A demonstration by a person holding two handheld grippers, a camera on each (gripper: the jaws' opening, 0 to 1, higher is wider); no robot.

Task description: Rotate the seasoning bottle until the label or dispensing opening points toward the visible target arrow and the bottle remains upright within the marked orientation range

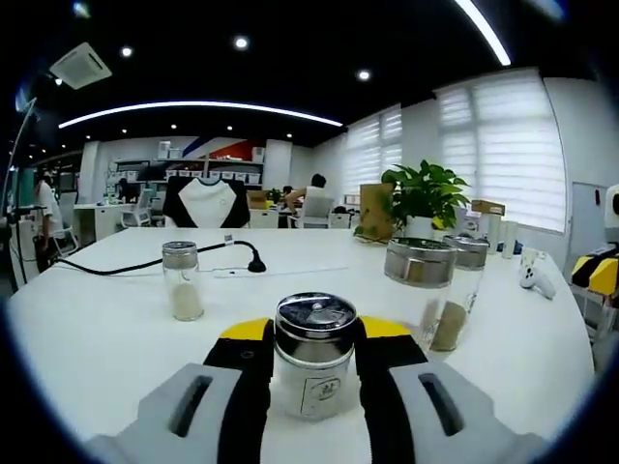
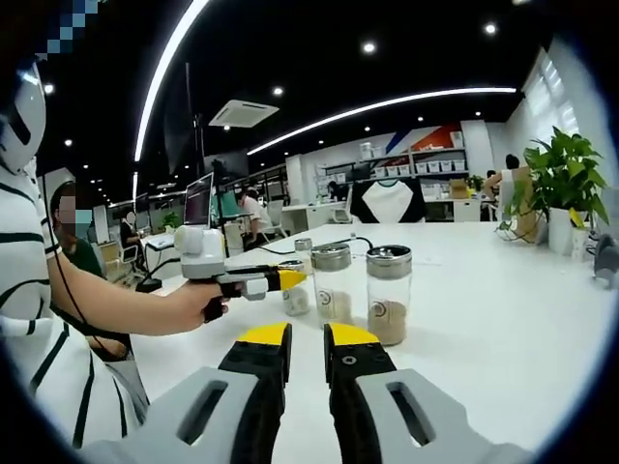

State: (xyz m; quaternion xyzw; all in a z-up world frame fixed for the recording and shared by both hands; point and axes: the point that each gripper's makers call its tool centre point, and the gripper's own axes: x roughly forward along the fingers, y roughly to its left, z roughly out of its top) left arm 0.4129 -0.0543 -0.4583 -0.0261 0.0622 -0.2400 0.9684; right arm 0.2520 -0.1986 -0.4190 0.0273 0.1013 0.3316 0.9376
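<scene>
My left gripper (image 1: 314, 362) pinched the seasoning bottle (image 1: 314, 356) upright on the white table (image 1: 97, 329), steel lid on, label facing me, contents not discernible. My right gripper (image 2: 306, 350) hung over the table with jaws nearly pressed together, holding nothing. Beyond stood a small shaker (image 1: 182, 281) and two glass jars (image 1: 426, 290), each with tan powder at the bottom.

A seasoning bottle (image 1: 314, 356) stands upright on a white table (image 1: 87, 338), clasped between the left gripper's (image 1: 314, 333) yellow-tipped jaws, three other jars nearby.
</scene>
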